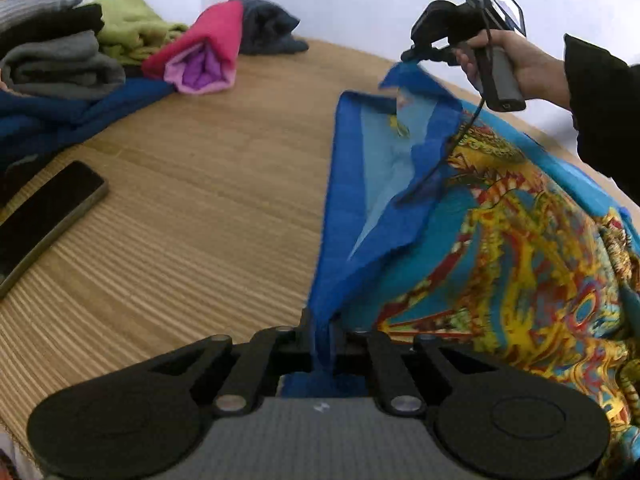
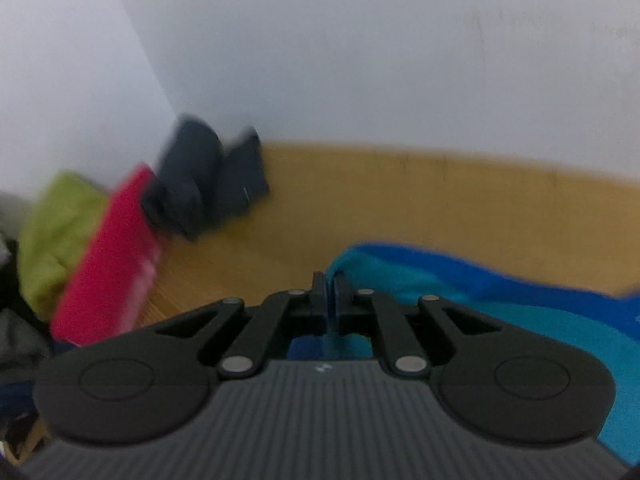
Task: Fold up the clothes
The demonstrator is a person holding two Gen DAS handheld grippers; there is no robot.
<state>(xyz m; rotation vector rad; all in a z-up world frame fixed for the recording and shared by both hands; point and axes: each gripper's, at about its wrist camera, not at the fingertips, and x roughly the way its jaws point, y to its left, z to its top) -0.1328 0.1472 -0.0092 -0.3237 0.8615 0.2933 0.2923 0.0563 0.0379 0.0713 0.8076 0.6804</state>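
A blue garment (image 1: pixel 500 220) with a yellow and red dragon print lies on the wooden table (image 1: pixel 200 200), one edge raised. My left gripper (image 1: pixel 322 328) is shut on its dark blue hem at the near corner. My right gripper (image 1: pixel 410 56), seen from the left wrist view, is shut on the far corner and holds it lifted above the table. In the right wrist view the right gripper (image 2: pixel 329 286) pinches blue fabric (image 2: pixel 520 304) between closed jaws. That view is blurred.
A pile of folded clothes sits at the far left: grey (image 1: pixel 60 64), green (image 1: pixel 128 24), pink with purple lining (image 1: pixel 204 52), dark navy (image 1: pixel 268 28). A black phone (image 1: pixel 44 216) lies near the left edge. A white wall stands behind the table.
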